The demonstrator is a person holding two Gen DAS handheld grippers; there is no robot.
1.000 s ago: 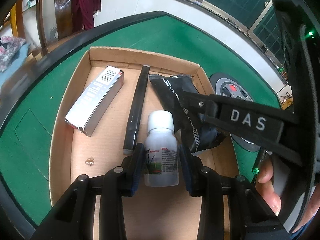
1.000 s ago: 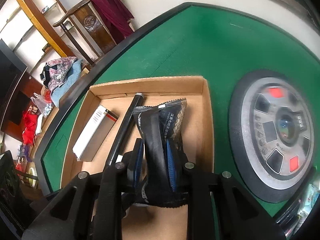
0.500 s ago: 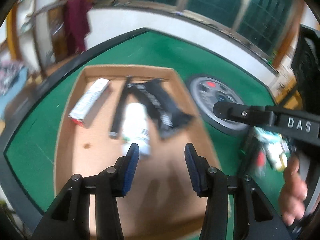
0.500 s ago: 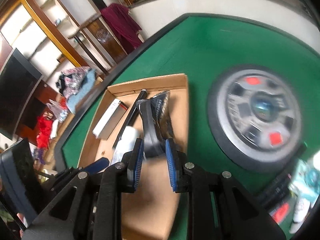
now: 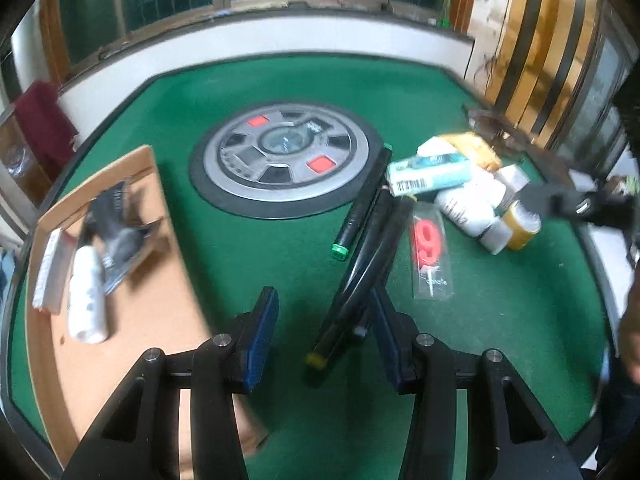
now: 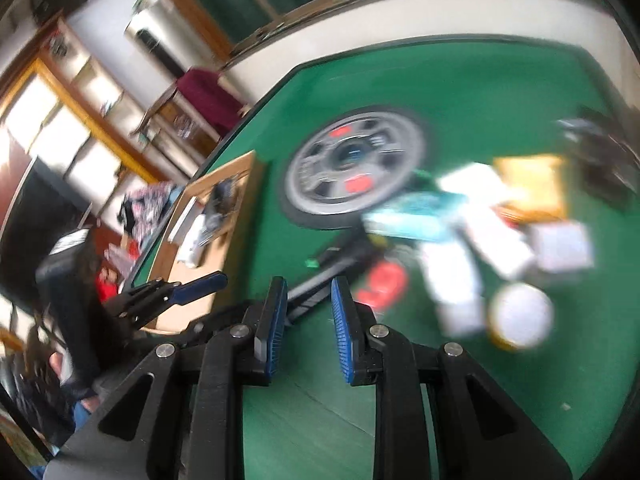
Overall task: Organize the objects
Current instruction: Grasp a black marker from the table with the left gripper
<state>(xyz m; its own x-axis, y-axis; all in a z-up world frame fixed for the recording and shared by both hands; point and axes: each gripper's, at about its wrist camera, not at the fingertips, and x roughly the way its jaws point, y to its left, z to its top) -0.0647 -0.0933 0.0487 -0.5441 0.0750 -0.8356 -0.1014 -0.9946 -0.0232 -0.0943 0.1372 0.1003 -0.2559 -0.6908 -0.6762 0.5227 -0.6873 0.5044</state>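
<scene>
Left wrist view, lower centre to right: left gripper [image 5: 324, 336], jaws spread and empty; long black marker pens [image 5: 360, 264] just inside the right-hand pad, long axis toward upper right; right gripper [image 6: 308, 328], jaws parted and empty, seemingly farther back.

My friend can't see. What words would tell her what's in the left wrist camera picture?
An open left gripper hovers over a green table, near dark pens. To the left, a cardboard tray holds a white bottle, a black packet and a box; more boxes and bottles lie piled far right.
</scene>
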